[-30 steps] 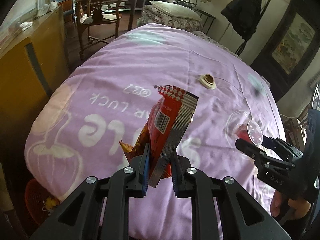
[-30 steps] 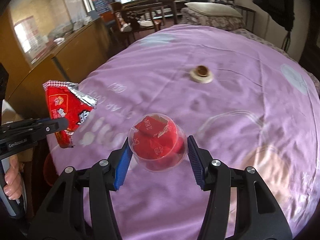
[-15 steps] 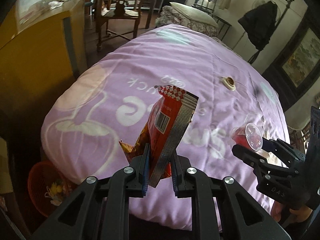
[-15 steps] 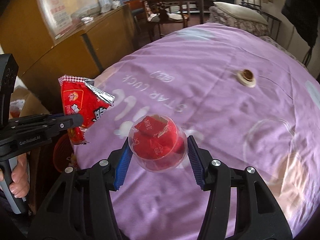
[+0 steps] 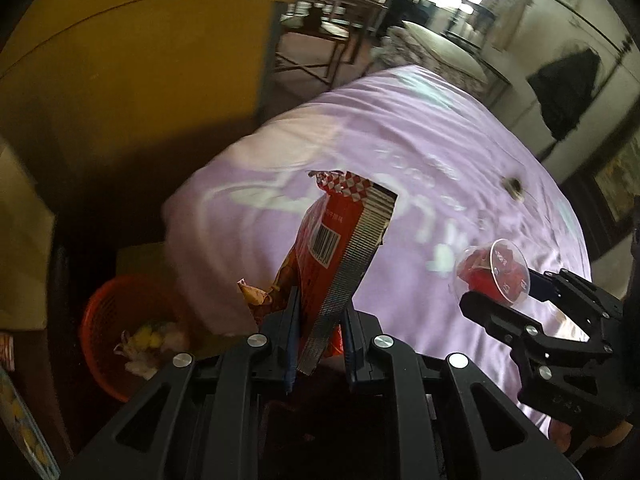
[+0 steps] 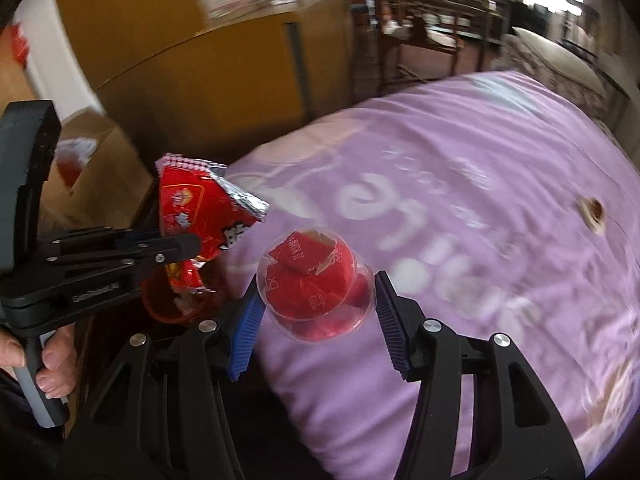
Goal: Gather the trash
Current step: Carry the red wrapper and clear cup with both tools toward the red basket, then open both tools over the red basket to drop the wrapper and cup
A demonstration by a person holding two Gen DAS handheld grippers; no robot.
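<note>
My left gripper (image 5: 318,312) is shut on a red and silver snack bag (image 5: 340,248) and holds it upright in the air off the bed's left corner; the bag also shows in the right wrist view (image 6: 200,216). My right gripper (image 6: 316,304) is shut on a clear plastic cup (image 6: 316,284) stuffed with red wrappers, held above the bed's edge; the cup also shows in the left wrist view (image 5: 494,276). An orange trash basket (image 5: 120,332) with some litter in it stands on the floor, below and left of the bag. A small round piece of trash (image 5: 514,186) lies on the bed.
The bed has a purple cover (image 5: 440,152) with white lettering. A yellow-brown cabinet (image 5: 140,64) stands to the left of it, with a cardboard box (image 6: 84,164) in front. Wooden chairs (image 5: 328,28) and a pillow (image 5: 440,48) are at the far end.
Both grippers have moved back and to the left with their loads, off the bed's corner. The orange basket has come further into view below the bag.
</note>
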